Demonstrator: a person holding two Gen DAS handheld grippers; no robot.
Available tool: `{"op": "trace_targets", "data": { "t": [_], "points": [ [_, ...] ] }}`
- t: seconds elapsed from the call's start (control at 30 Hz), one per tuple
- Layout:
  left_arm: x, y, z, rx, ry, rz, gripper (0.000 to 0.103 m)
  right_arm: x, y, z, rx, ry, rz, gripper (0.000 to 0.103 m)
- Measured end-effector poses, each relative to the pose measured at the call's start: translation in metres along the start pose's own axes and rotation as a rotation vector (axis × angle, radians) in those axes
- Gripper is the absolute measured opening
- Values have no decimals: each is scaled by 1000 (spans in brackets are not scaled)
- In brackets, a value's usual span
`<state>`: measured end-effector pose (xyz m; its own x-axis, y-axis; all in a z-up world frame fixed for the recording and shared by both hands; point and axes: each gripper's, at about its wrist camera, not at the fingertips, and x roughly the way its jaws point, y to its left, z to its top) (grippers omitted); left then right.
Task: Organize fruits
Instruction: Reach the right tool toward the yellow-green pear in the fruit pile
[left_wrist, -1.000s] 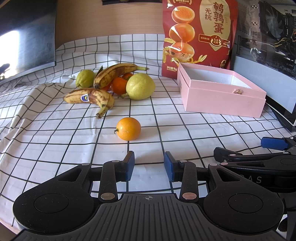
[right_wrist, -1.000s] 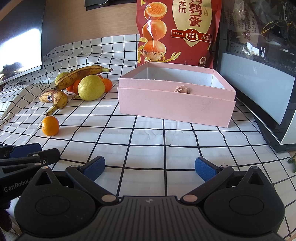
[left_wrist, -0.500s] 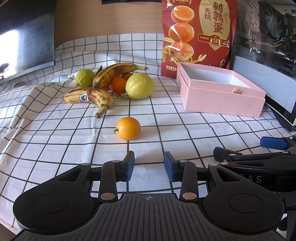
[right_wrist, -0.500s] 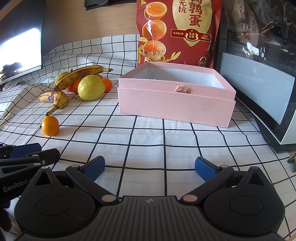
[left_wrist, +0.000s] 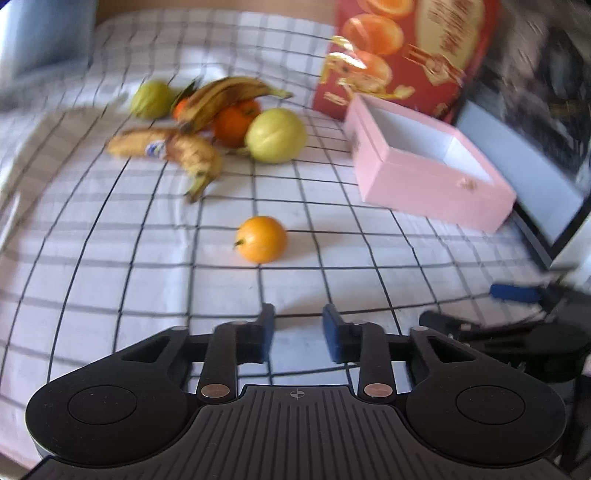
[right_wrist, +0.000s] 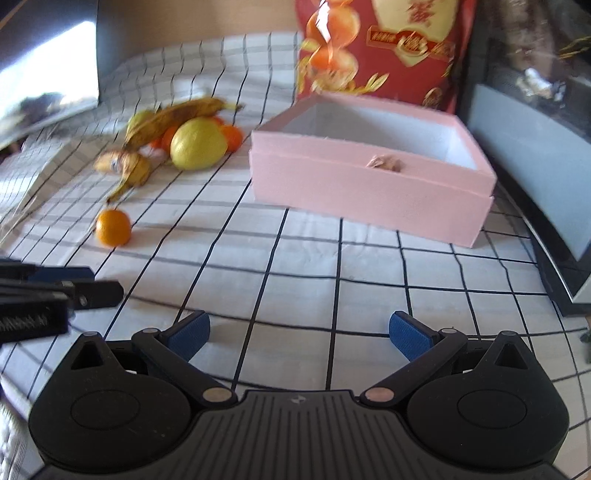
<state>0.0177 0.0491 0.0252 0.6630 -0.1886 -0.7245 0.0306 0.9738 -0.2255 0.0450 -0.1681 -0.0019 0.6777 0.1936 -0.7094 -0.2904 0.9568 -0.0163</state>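
Observation:
A small orange (left_wrist: 261, 239) lies alone on the checked cloth, a short way ahead of my left gripper (left_wrist: 297, 332), which is open with a narrow gap and empty. The orange also shows in the right wrist view (right_wrist: 113, 227). Behind it is a pile of fruit: two bananas (left_wrist: 173, 147), a yellow-green pear (left_wrist: 275, 134), oranges (left_wrist: 234, 122) and a small green fruit (left_wrist: 150, 99). An open, empty pink box (right_wrist: 369, 173) stands to the right (left_wrist: 424, 166). My right gripper (right_wrist: 299, 334) is wide open and empty, in front of the box.
A red snack bag (right_wrist: 380, 48) stands behind the box. A dark cabinet with a glass front (right_wrist: 532, 155) is at the right. A dark screen (right_wrist: 48, 62) is at the back left. The right gripper (left_wrist: 509, 328) shows at the left view's right edge.
Both grippers have lifted and tilted down over the table; the views are motion-blurred. The fruit and box have not moved. Jaw openings are unchanged.

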Motion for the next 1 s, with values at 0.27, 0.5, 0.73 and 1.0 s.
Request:
{"op": "trace_targets", "data": {
  "t": [0.27,0.5,0.73,1.0],
  "points": [
    [-8,57,36,-64,60,27,28,0,3,-2,13,7,-21,103],
    [-10,74,99,108,-51,-142,28,9,21,15,69,93,-77,103],
    [13,112,138,57,-51,-208,28,-8,74,57,-48,25,-137,92],
    [20,133,138,-146,-36,-181,28,28,154,113,-767,-145,-161,61]
  ]
}}
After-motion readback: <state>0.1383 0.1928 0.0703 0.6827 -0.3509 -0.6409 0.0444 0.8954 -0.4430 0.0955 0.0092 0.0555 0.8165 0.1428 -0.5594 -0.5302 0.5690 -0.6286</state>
